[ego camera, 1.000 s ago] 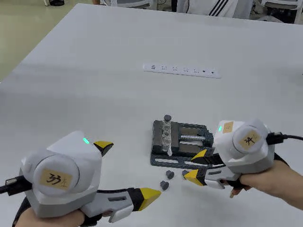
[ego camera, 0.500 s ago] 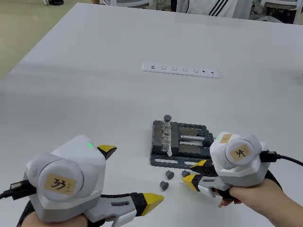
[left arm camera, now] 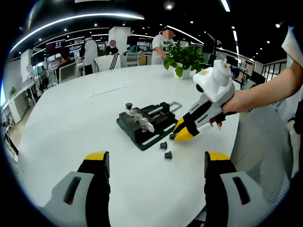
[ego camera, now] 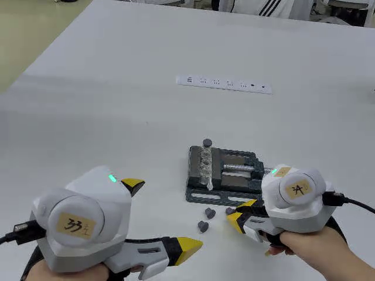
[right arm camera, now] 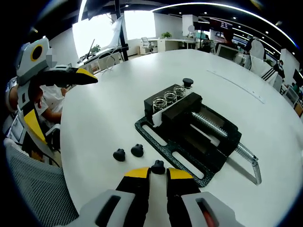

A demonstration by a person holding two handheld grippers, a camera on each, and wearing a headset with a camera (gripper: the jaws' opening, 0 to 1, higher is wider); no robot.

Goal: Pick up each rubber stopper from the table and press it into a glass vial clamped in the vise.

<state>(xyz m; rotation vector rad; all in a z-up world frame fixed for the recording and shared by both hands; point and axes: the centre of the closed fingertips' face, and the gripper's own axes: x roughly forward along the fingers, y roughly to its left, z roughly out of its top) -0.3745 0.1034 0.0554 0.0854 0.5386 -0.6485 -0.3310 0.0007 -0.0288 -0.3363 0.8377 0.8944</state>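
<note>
Lying on the table (ego camera: 105, 129) just in front of the vise (ego camera: 231, 181), the first stopper (right arm camera: 119, 154) and second stopper (right arm camera: 137, 150) sit side by side, close but not touching, clear of both tools. A third stopper (right arm camera: 157, 166) is at the very tips of the right gripper (right arm camera: 158, 177), which reaches down to the table beside the vise base. Its jaws stand nearly together with a slim gap, and I cannot tell whether they pinch this stopper or merely flank it. Clamped upright in a row in the vise are four vials (right arm camera: 170, 96). The three nearer the right gripper are open at the mouth, and the farthest one is plugged by a fourth stopper (right arm camera: 188, 82). The screw (right arm camera: 210, 124) runs out from behind the moving jaw, away from the row. The left gripper (left arm camera: 156, 160) hovers well back from the vise, nearer the person, its yellow-tipped jaws spread wide with nothing between them. Farther across the table, well beyond the vise, lies a white power strip (ego camera: 224, 85). In the left gripper view a leafy plant (left arm camera: 183, 56) shows beyond the table's far edge, and people (left arm camera: 163, 45) stand behind it
</note>
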